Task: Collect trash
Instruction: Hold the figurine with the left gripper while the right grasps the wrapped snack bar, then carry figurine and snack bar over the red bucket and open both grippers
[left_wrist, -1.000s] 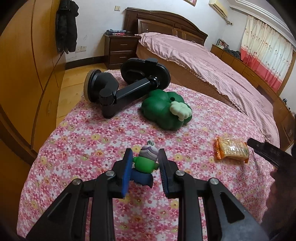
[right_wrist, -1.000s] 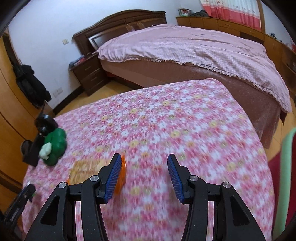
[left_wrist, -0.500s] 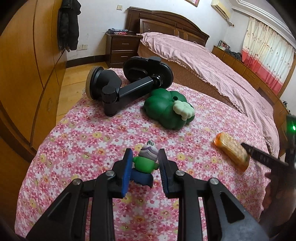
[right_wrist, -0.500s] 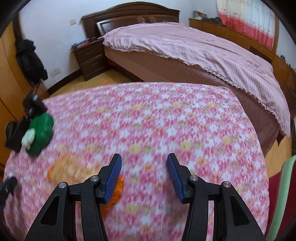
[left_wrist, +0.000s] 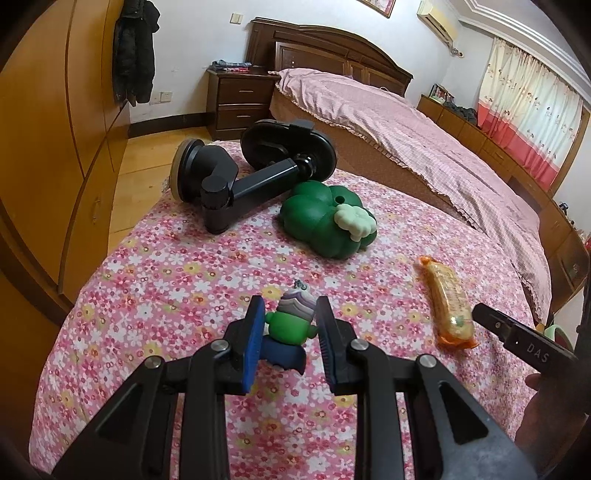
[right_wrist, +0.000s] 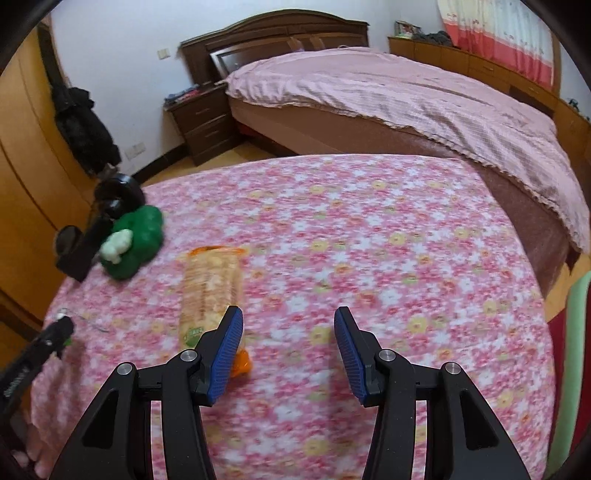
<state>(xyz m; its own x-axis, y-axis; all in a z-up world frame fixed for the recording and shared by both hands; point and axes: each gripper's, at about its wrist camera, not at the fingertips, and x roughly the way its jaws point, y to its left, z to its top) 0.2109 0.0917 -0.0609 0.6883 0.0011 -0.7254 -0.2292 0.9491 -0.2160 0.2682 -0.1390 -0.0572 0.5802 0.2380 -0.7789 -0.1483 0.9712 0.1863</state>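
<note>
An orange snack packet (left_wrist: 447, 302) lies on the flowered tablecloth (left_wrist: 177, 280); it also shows in the right wrist view (right_wrist: 211, 284). My right gripper (right_wrist: 289, 345) is open and empty, its left finger over the packet's near end. My left gripper (left_wrist: 290, 334) has its jaws on either side of a small green figurine with a grey cap (left_wrist: 291, 325), which stands on the cloth; the figurine touches the right pad.
A green plush toy (left_wrist: 328, 221) and a black phone mount (left_wrist: 243, 173) lie at the table's far side. A bed (left_wrist: 424, 140), a nightstand (left_wrist: 240, 99) and a wooden wardrobe (left_wrist: 48, 122) surround the table. A green chair edge (right_wrist: 576, 354) stands at the right.
The right gripper swung left, so the packet now lies lengthwise beside its left finger. The packet has turned on the cloth. The left gripper and figurine stayed put.
</note>
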